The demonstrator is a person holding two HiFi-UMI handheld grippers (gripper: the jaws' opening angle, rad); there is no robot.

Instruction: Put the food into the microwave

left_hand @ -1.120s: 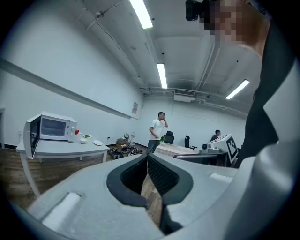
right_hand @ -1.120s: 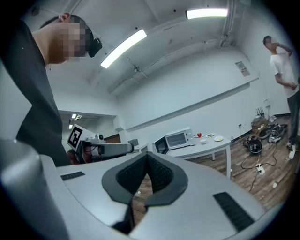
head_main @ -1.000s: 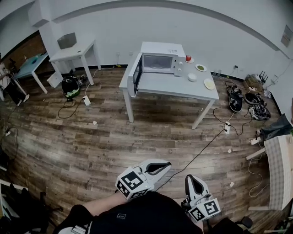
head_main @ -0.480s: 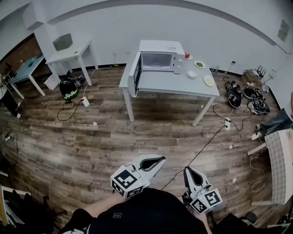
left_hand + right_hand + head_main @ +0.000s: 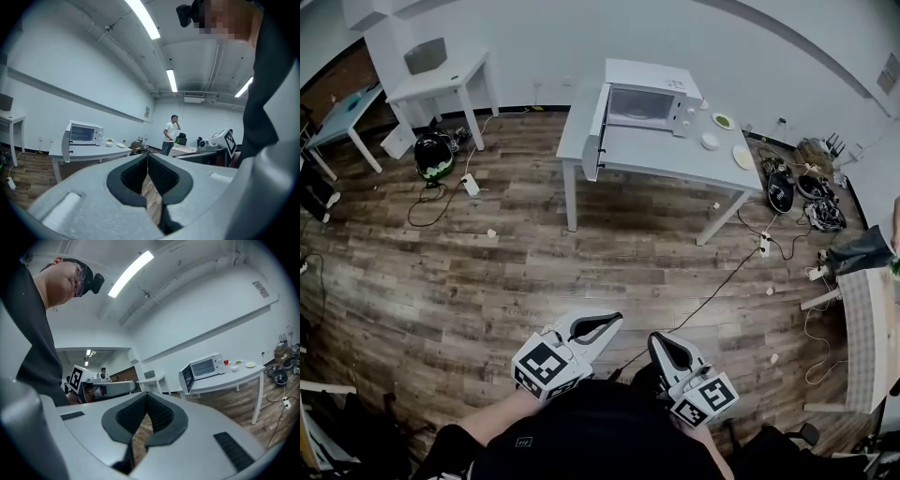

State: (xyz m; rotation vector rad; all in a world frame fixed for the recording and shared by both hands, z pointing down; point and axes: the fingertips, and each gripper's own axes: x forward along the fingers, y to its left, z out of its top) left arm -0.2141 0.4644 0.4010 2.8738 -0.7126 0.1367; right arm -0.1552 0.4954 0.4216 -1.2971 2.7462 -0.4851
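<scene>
A white microwave stands at the far end of a grey table, its door swung open to the left. To its right on the table lie a plate of green food, a white bowl and a yellowish plate. My left gripper and right gripper hang close to my body at the bottom, far from the table. Both are shut with nothing in them. The right gripper view shows the microwave, a red item and the plates beyond its closed tips.
Wooden floor lies between me and the table, crossed by a black cable. A helmet and small white tables sit at back left. Shoes and bags crowd the right wall; a woven seat is at right. A person stands far off.
Both grippers have shifted up and left in the head view, the right one drawing nearer the left. The table and microwave now sit farther right and slightly larger.
</scene>
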